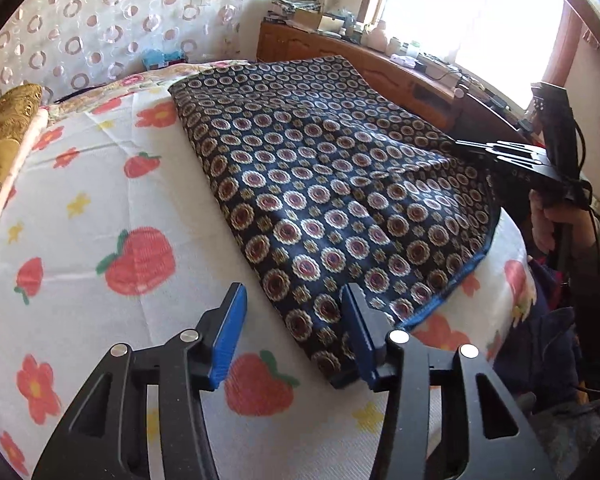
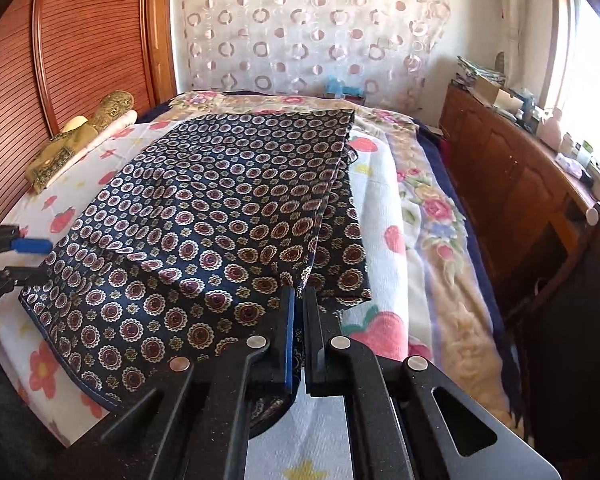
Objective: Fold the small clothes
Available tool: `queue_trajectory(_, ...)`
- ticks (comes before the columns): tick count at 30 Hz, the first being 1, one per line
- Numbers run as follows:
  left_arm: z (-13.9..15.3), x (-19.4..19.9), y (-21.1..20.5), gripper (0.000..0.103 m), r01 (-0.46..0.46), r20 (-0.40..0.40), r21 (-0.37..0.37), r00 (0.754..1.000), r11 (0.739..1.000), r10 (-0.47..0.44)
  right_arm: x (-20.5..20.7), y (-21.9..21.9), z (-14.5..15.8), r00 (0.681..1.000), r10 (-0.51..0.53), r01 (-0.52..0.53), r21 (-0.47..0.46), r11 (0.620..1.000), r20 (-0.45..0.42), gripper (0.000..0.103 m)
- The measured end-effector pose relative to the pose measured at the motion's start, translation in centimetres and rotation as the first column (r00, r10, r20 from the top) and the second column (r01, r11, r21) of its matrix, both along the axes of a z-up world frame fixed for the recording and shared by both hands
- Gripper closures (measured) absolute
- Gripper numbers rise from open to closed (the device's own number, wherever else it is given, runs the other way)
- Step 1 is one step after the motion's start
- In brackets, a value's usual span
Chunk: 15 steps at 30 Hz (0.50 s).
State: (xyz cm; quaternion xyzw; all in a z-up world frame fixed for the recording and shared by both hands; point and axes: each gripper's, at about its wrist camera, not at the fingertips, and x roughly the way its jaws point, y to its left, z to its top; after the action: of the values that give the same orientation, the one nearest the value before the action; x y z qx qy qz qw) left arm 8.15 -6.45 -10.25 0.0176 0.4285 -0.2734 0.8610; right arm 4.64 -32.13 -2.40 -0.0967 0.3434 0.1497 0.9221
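One soft, floppy dark cloth lies flat on our strawberry bed sheet, so our right gripper pinches its near corner while our left gripper waits spread wide at the other corner.

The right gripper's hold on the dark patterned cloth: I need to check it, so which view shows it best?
The right wrist view: the right gripper is shut on the patterned cloth edge, close up. The left wrist view shows it only far off, side-on.
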Motion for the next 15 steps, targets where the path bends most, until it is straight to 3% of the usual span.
queue_trajectory(7, 0.1, -2.5, -0.4, 0.053, 0.011, -0.007, -0.006, 1.0, 1.0, -0.011, -1.3, 0.2, 0.8, 0.998, -0.011, 0.012, -0.027, 1.0, 0.056, 0.092)
queue_trajectory(9, 0.1, -2.8, -0.3, 0.054, 0.016, -0.011, -0.016, 1.0, 1.0, -0.016, -2.0, 0.7, 1.1, 0.998, 0.009, -0.008, -0.026, 1.0, 0.063, 0.064)
queue_trajectory(10, 0.1, -2.8, -0.2, 0.058, 0.017, -0.015, -0.025, 1.0, 1.0, -0.017, -2.5, 1.0, 1.2, 0.997, 0.015, -0.013, -0.022, 1.0, 0.071, 0.057)
queue_trajectory(12, 0.1, -2.8, -0.1, 0.083, 0.021, -0.027, -0.034, 0.999, 0.999, -0.022, -3.4, 1.7, 1.2, 0.996, 0.041, -0.04, -0.013, 0.999, 0.077, 0.049)
queue_trajectory(15, 0.9, -2.9, -0.1, 0.096, 0.033, -0.006, -0.057, 0.999, 0.998, -0.033, -4.8, 3.1, 0.8, 0.993, 0.095, -0.096, 0.0, 0.995, 0.064, 0.043)
